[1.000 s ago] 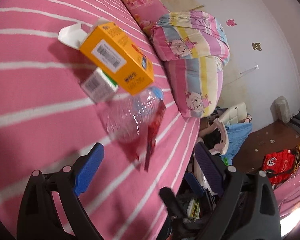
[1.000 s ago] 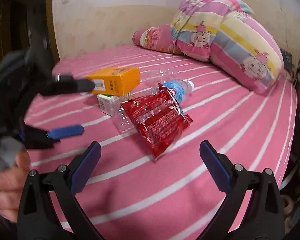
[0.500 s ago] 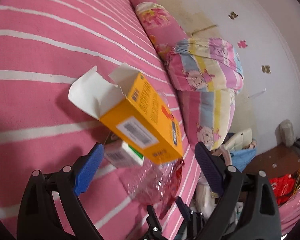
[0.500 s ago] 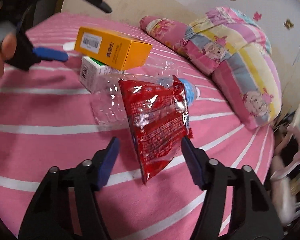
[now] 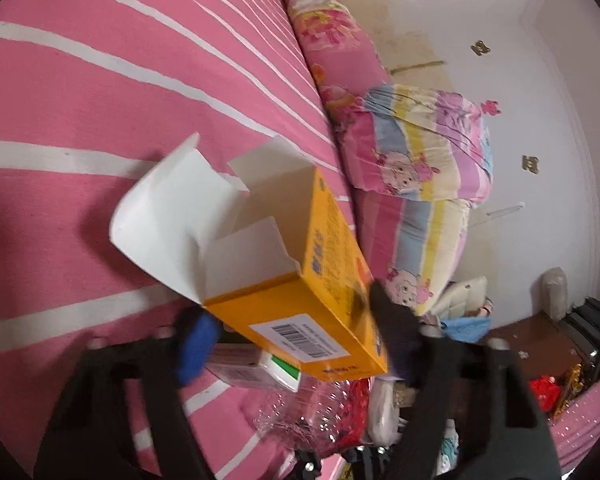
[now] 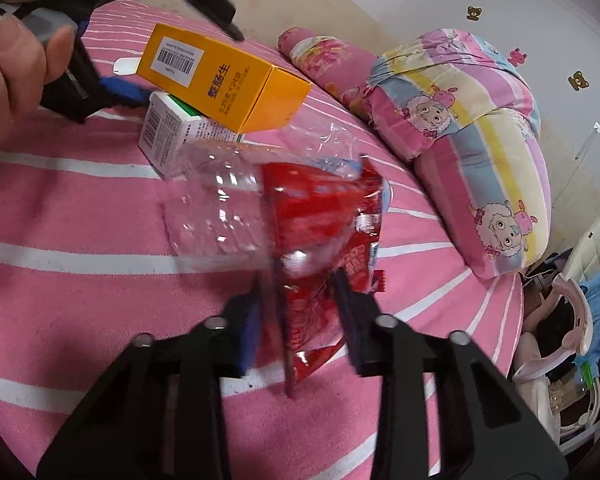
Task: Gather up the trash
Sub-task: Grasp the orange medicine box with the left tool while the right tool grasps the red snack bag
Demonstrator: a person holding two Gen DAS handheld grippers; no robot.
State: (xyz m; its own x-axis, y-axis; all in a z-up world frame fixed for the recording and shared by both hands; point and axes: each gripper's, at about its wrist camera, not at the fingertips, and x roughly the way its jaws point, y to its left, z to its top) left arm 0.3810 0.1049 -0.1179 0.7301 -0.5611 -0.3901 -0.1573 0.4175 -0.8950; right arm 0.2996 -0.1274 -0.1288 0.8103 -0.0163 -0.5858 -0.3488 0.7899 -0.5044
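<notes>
An orange box [image 5: 300, 312] with its white end flaps open lies on a small white and green box [image 5: 256, 368]. My left gripper [image 5: 292, 330] straddles the orange box, its jaws closing, blurred, pads close beside its sides. The right wrist view shows that gripper [image 6: 176, 56] with one finger above the orange box [image 6: 228, 80] and one below. A red snack bag [image 6: 320, 224] rests against a crushed clear bottle [image 6: 216, 216]. My right gripper [image 6: 300, 326] is closing on the bag's lower part, which bunches up between the pads.
All the trash lies on a bed with a pink striped sheet [image 6: 80, 280]. Colourful pillows [image 6: 480, 152] are stacked at the right, a pink bolster [image 5: 332, 40] behind them. A person's hand [image 6: 12, 64] holds the left gripper. Clutter fills the floor [image 6: 560, 340] beyond the bed's right edge.
My left gripper moved up to the orange box and its jaws narrowed around it. My right gripper dropped onto the red bag and its jaws narrowed, crumpling the bag.
</notes>
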